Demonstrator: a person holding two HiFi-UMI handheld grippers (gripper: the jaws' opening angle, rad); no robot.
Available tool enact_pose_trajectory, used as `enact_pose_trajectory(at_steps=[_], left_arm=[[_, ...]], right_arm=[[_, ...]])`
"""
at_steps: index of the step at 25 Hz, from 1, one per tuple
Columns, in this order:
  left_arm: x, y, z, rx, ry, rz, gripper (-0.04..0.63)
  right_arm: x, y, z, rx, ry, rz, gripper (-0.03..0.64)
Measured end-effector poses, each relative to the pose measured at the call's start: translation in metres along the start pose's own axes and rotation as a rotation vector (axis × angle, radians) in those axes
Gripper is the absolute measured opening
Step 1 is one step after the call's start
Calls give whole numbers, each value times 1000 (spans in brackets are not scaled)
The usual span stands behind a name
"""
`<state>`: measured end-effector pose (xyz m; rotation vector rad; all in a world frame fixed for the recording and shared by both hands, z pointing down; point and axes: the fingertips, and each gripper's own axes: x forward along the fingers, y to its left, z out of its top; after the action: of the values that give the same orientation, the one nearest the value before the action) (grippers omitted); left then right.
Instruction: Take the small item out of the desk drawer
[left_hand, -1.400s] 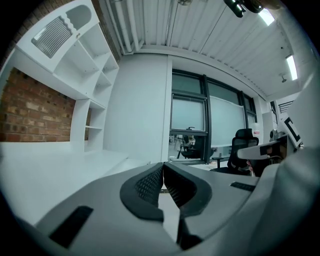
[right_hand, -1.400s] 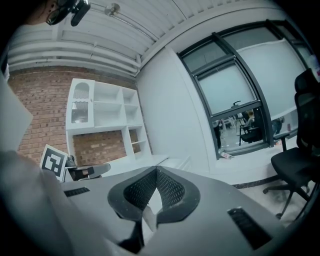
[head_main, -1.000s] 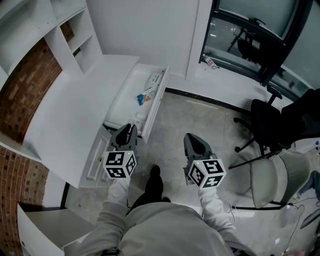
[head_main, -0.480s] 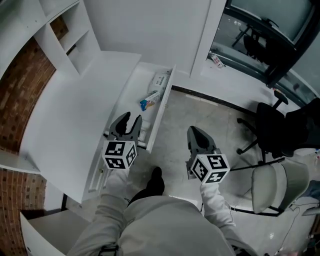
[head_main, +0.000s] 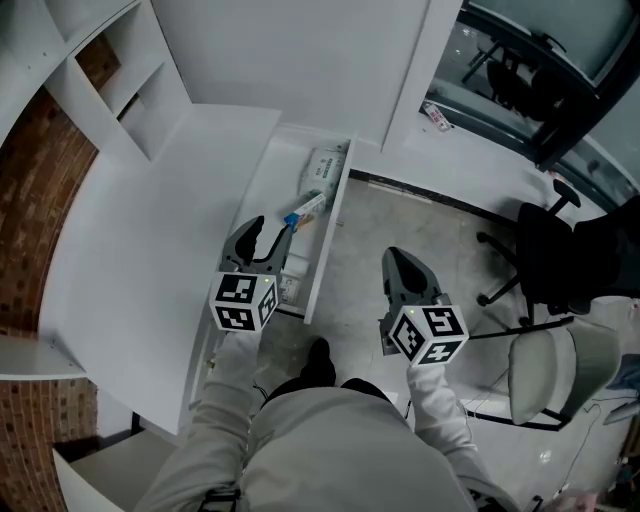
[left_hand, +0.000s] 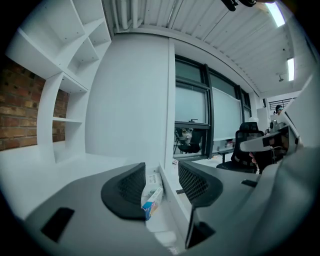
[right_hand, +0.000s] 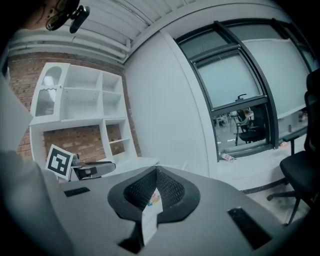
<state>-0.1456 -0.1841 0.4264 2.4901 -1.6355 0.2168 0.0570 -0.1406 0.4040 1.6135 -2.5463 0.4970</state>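
The white desk drawer (head_main: 328, 236) stands pulled out of the desk (head_main: 150, 220). In it lie a small blue-and-orange box (head_main: 305, 209) and, further back, a white packet (head_main: 326, 163). My left gripper (head_main: 268, 228) hovers over the drawer's near half with its jaws opening and nothing between the pads. In the left gripper view the box (left_hand: 151, 198) lies ahead of the left gripper (left_hand: 160, 187), apart from it. My right gripper (head_main: 398, 262) hangs over the floor beside the drawer. Seen from its own camera, the right gripper (right_hand: 156, 172) is shut on a small white slip (right_hand: 149, 215) with coloured print.
White shelves (head_main: 100, 70) rise at the desk's far left. A black office chair (head_main: 545, 250) and a grey chair (head_main: 550, 370) stand to the right. A window sill (head_main: 480, 140) runs along the back, with a small item (head_main: 437, 113) on it. The person's shoe (head_main: 318, 355) is below.
The left gripper's jaws went from shut to wide apart, and it moved forward from the drawer's near end to over the drawer. The right gripper stayed shut beside it.
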Motion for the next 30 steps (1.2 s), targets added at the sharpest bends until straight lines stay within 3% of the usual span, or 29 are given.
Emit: enact_pose_trajectory(at_steps=[14,30], left_arm=[[48,12,-18,29,72,-54,216],[120,13,-54,100,233,-104,224]], right_arm=[[31,-14,5,-1,4,-20,28],[80,-56,19,35,6,-12,28]])
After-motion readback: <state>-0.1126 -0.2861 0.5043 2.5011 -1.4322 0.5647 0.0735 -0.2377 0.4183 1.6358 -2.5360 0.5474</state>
